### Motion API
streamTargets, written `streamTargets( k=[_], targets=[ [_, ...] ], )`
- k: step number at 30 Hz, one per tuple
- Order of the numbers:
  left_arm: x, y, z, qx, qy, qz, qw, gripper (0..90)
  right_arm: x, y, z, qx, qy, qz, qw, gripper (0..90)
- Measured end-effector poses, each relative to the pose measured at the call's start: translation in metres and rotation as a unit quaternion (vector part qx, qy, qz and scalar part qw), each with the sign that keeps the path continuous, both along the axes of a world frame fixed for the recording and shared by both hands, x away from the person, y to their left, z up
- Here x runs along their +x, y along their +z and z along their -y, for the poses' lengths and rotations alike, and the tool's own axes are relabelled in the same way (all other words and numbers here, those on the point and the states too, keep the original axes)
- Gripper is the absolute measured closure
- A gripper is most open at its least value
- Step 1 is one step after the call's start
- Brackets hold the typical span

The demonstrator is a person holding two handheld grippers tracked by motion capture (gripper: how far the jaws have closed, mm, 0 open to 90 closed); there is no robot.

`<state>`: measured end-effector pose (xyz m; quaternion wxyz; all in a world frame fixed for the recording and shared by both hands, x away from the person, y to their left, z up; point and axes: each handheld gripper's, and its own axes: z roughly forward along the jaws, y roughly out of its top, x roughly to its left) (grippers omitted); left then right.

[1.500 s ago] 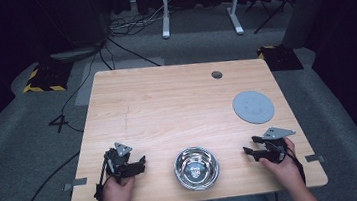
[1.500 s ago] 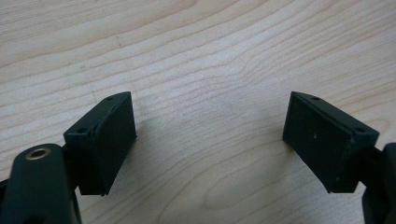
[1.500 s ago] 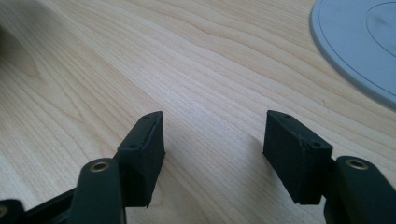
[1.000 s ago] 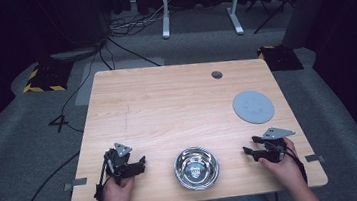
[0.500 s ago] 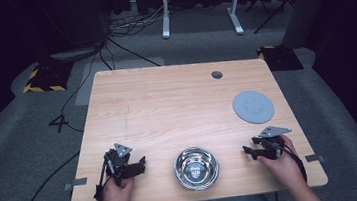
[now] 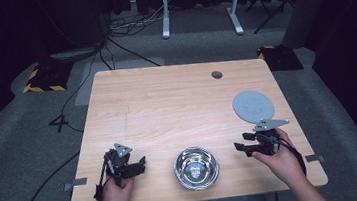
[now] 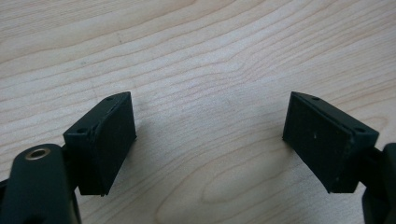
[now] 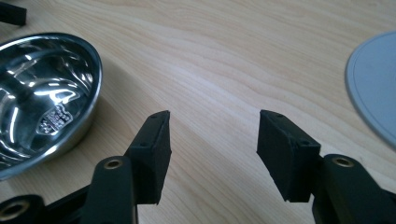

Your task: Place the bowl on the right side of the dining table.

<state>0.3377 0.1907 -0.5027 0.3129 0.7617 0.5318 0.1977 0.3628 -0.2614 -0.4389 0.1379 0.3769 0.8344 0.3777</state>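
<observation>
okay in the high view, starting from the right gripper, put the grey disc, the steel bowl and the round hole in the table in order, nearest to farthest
From the right gripper:
1. Grey disc, just beyond it, toward the table's far right.
2. Steel bowl, to its left at the near edge, only slightly farther.
3. Round hole, near the far edge.

Lab or recording studio setup: lone wooden tabletop [image 6: 167, 111] on grey carpet [image 6: 29, 136], dark curtained surroundings, loose cables [image 6: 123, 26] on floor, hazard-striped floor plate [image 6: 43, 77], white desk frame legs [image 6: 199, 3] behind. No household furnishings.
</observation>
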Motion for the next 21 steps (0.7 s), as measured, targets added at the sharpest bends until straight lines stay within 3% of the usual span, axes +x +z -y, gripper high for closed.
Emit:
streamTargets(
  k=[10,21],
  targets=[
    [0.0,0.0,0.0,0.001,0.0,0.0,1.0,17.2,-0.005,0.024,-0.016,0.02,0.027,0.006,0.9994,46.5],
    [0.0,0.0,0.0,0.0,0.0,0.0,1.0,17.2,-0.001,0.033,-0.036,0.032,0.051,0.001,0.9982,46.9]
  ],
)
